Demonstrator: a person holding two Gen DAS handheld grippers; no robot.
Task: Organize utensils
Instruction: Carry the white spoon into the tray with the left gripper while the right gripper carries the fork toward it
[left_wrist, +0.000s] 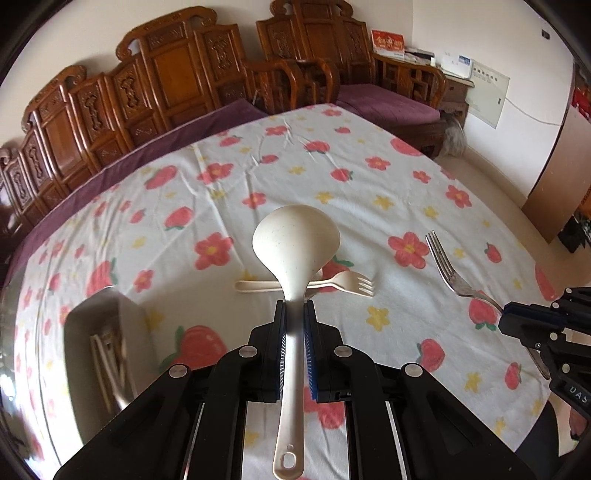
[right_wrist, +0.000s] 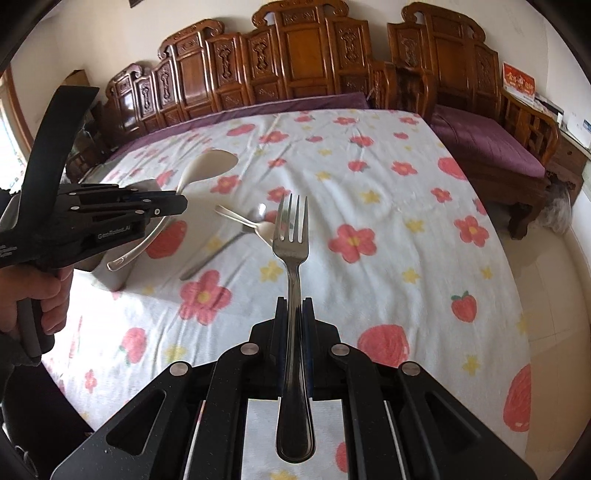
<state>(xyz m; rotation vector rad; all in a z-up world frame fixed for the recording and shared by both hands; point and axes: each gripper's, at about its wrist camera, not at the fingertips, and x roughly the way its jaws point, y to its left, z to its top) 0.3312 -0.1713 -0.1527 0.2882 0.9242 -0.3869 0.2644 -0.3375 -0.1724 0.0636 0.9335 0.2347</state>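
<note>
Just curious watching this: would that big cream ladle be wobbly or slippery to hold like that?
The cream ladle probably stays stiff; its handle looks straight. Gripped mid-handle by the left gripper, the big bowl may make it top-heavy. Its smooth surface might slip.

Setting: home living room. Table with floral tablecloth (right_wrist: 388, 206) as landmark. Directly behind it, carved wooden bench (right_wrist: 295, 62) with purple seat cushion (right_wrist: 484, 144) against a plain wall. Beyond the table's far right corner, side cabinet (left_wrist: 456, 86) carrying papers.
</note>
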